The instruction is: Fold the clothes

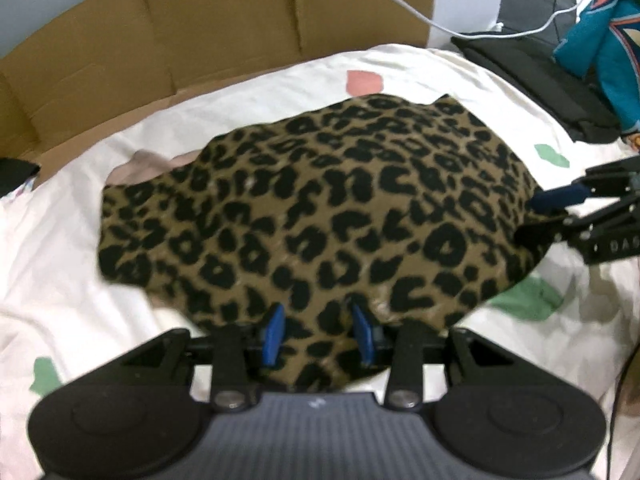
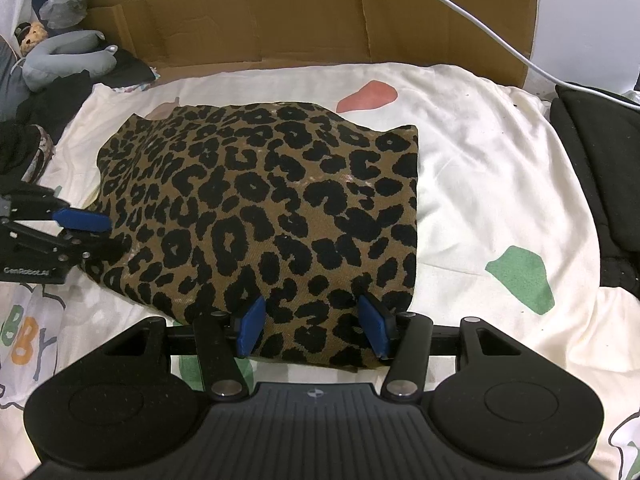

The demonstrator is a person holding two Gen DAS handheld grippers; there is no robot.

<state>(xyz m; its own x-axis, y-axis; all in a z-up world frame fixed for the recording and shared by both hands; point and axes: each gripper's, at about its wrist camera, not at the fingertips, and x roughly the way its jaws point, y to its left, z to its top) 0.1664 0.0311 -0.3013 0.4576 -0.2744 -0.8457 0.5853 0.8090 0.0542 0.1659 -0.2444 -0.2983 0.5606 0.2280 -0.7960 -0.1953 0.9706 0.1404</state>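
"GenRobot.ai" on left gripper body, "DAS…" on right gripper body, cut off. Coloured "BBY" letters on bed sheet.

- A home bedroom, by the look of it: a cream bedsheet printed with pink and green patches covers a soft bed across the frame's middle.
- Flattened cardboard stands along the top.
- Upper left holds a grey neck pillow and a small plush toy.
- A white charging cable crosses the upper right.
- A teal garment lies at far right.
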